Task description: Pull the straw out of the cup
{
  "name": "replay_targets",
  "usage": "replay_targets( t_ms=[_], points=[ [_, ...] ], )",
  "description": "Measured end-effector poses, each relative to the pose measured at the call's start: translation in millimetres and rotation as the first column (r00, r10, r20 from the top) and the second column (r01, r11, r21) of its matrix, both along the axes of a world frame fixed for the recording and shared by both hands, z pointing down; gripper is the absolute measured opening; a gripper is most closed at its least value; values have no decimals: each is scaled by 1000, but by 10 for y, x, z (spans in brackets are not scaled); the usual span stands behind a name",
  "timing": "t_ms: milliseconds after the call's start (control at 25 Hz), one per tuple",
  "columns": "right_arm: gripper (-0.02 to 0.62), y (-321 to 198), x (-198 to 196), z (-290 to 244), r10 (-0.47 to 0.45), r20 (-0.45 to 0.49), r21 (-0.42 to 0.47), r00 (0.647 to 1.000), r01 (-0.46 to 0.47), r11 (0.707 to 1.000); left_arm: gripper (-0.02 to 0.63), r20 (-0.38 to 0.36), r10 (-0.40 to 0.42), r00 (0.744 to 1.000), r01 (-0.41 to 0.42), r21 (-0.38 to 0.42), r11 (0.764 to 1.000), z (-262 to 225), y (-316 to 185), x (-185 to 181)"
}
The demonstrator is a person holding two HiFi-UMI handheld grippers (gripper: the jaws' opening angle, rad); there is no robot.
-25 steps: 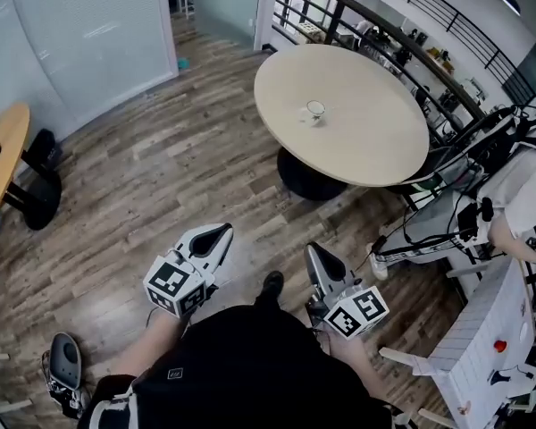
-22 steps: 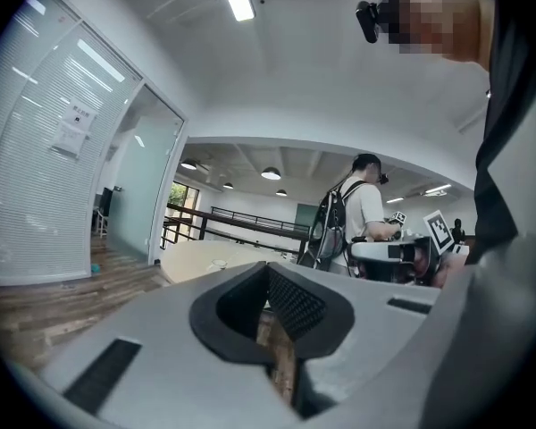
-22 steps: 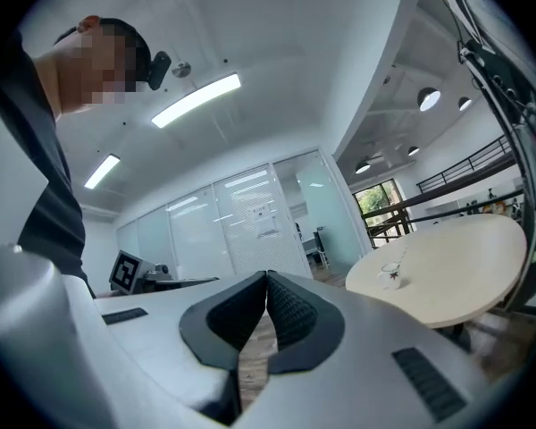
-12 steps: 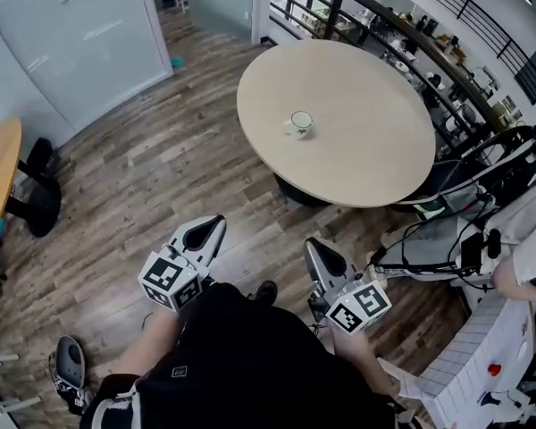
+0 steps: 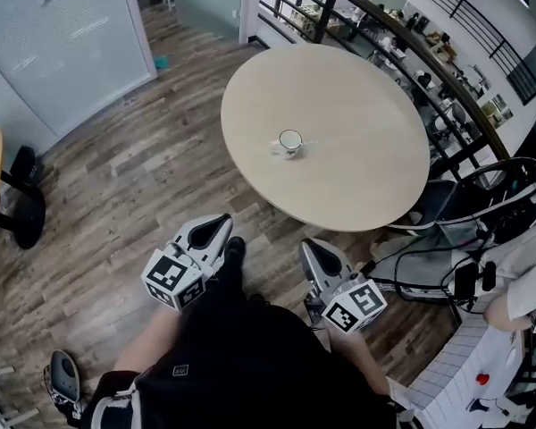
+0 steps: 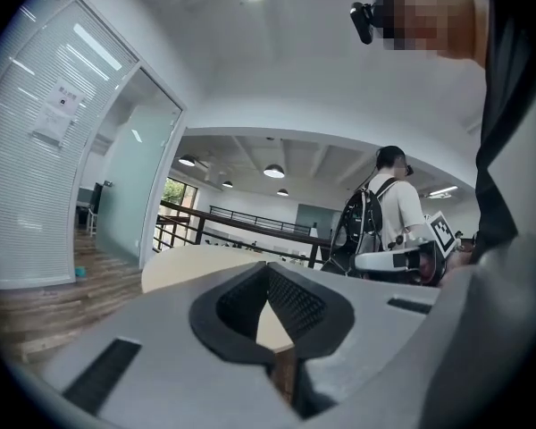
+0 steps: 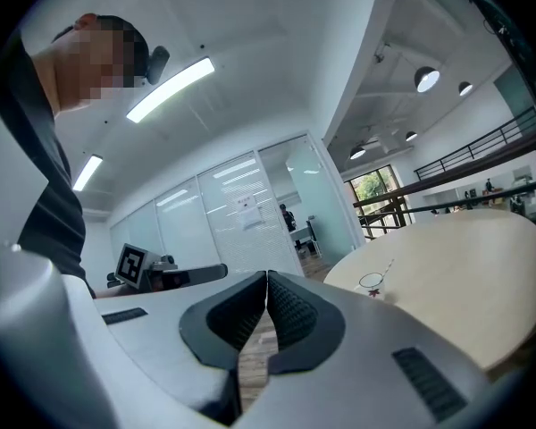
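Observation:
A small white cup (image 5: 289, 141) stands near the middle of a round beige table (image 5: 357, 105), with a thin straw (image 5: 308, 141) leaning out to its right. Both grippers hang over the wooden floor, short of the table's near edge and well away from the cup. My left gripper (image 5: 221, 223) is shut with nothing in it, its pads meeting at the tips in the left gripper view (image 6: 268, 271). My right gripper (image 5: 311, 247) is also shut and empty (image 7: 267, 280). The right gripper view has the cup (image 7: 372, 282) and straw (image 7: 386, 268) ahead on the right.
A dark railing (image 5: 375, 16) runs behind the table. A black chair (image 5: 469, 199) and cables sit to the table's right, with another person (image 5: 523, 280) beyond. A glass wall (image 5: 62, 34) is at the left, with a second table's black base (image 5: 22, 208).
The person has walked toward the round table; the table and cup now lie nearer and lower in the head view. Both grippers stay shut in the same pose.

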State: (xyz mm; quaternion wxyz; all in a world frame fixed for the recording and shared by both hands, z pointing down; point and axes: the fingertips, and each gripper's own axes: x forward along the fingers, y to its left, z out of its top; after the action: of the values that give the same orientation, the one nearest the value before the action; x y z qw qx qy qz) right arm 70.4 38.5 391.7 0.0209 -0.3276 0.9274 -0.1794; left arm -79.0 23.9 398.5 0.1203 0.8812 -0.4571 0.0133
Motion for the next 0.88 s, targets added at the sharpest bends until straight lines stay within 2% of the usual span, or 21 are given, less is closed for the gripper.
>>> replay_targets(
  t_ms=[120, 400, 520, 640, 760, 880],
  points=[
    [21, -447, -86, 17, 12, -9, -2, 1000, -12, 1000, 8, -8, 42, 999, -42, 20, 999, -35, -472, 23],
    [21, -1597, -424, -22, 55, -11, 0, 998, -55, 998, 8, -29, 182, 983, -182, 7, 983, 92, -1535, 89],
    [21, -1859, -608, -104, 76, 10, 38, 997, -76, 996, 8, -48, 211, 976, -211, -2, 978, 148, -1801, 0],
    [21, -2118, -743, -118, 78, -10, 67, 997, -77, 995, 8, -30, 255, 967, -255, -22, 967, 243, -2134, -35],
    [23, -2436, -805, -5, 56, -52, 48, 997, -54, 997, 9, -22, 267, 963, -268, -38, 963, 311, -2546, -68],
    [23, -2599, -765, 130, 73, -45, 9, 996, -73, 997, 8, -10, 278, 961, -278, -49, 959, 346, -2790, -75]
  ],
)
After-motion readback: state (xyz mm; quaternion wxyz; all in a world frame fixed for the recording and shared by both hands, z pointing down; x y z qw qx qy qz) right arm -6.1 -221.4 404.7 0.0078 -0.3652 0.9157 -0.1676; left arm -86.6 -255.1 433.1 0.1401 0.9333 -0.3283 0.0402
